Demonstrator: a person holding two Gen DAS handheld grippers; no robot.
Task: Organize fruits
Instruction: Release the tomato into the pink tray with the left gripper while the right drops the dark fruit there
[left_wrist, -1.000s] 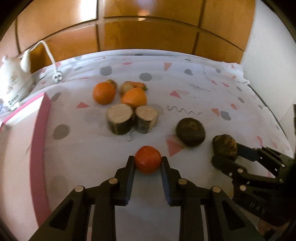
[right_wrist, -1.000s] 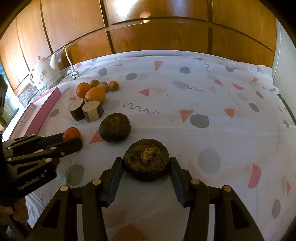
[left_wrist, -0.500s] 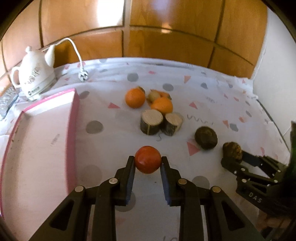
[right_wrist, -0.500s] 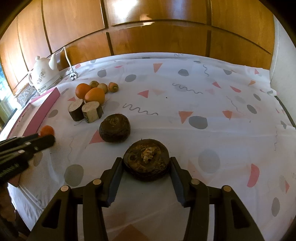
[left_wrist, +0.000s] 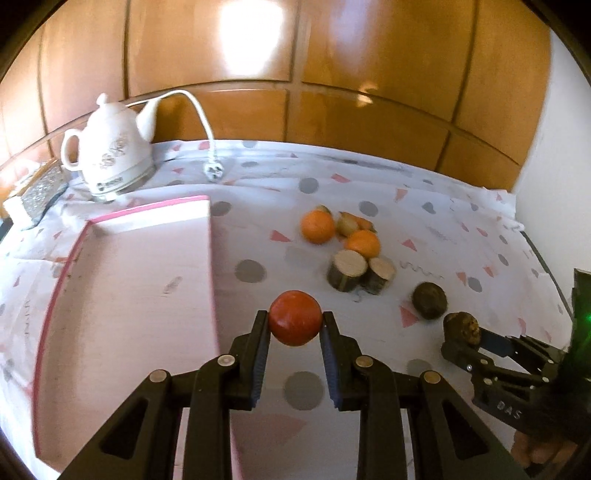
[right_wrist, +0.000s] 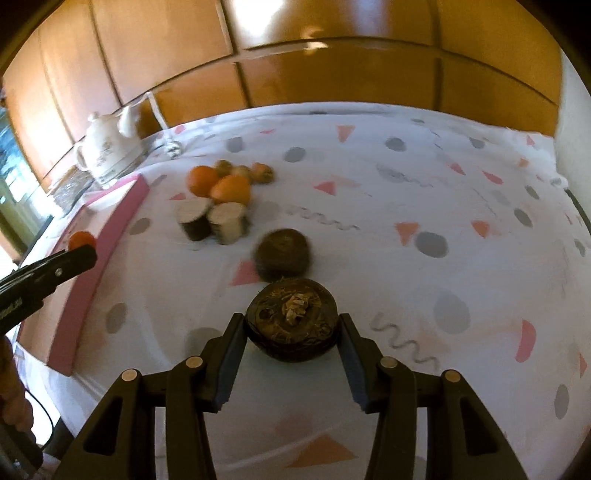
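Over the patterned tablecloth (left_wrist: 369, 177), just beside the right wall of the pink-edged tray (left_wrist: 129, 280), you are holding a red-orange fruit (left_wrist: 294, 317) in your left gripper (left_wrist: 294, 325), its jaws pressing on the fruit's two sides and lifting it clear of the cloth. Your right gripper (right_wrist: 291, 325) is clamping a dark brown round fruit (right_wrist: 291, 319) with a dry, flaky patch on its upturned face, and the jaws are standing fairly wide to take its width; whether it is resting on the cloth or hanging just above it is hard to tell from this angle. Just beyond that fruit a second dark brown fruit (right_wrist: 282, 256) is lying on the cloth, blurred in the right wrist view. Farther back, two short log pieces (left_wrist: 360, 271) are sitting side by side and touching, and right behind them two oranges (left_wrist: 317, 227) are lying with a few smaller fruits (left_wrist: 349, 223) tucked against them. At the far left corner a white electric kettle (left_wrist: 112, 155) is standing behind the tray, with its white plug (left_wrist: 213, 171) lying on the cloth nearby. A wooden panelled wall (left_wrist: 295, 74) is running along the back. In the left wrist view your right gripper is showing at the lower right, well apart from the left one.
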